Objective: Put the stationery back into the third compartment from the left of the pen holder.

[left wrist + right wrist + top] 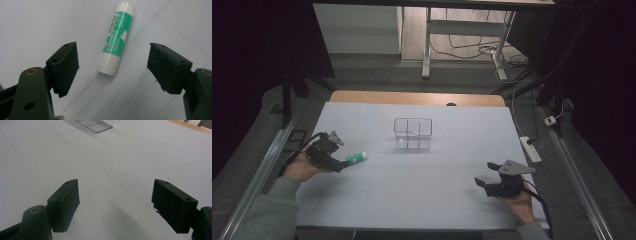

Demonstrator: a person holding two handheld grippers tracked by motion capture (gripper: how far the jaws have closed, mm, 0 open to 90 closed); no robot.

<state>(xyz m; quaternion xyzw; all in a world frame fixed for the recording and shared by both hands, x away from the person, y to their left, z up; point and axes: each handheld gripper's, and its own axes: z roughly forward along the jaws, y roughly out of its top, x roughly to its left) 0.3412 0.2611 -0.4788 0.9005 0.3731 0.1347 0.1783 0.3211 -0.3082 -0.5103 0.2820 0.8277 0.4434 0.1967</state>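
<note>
The glue stick [116, 37] lies flat on the white table [422, 185], upper centre of the left gripper view, just ahead of the left gripper [112, 68] — jaws wide apart, empty — so advance until both pads flank the barrel squarely, then close gently.

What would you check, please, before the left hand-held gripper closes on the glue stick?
1. Left hand-held gripper jaws open wide enough for the stick: ok.
2. Glue stick lying flat on the white table, cap on: ok.
3. Stick sits between the two jaws: not ok; it lies just ahead of the pads, so the gripper probably needs to advance a little.
4. Stick's long axis runs roughly along the gripper's line of sight, so the pads would close across its width: ok.
5. Clear compartment box stands apart from the stick, upright: ok.
6. Right hand-held gripper open, well away from the left: ok.
</note>
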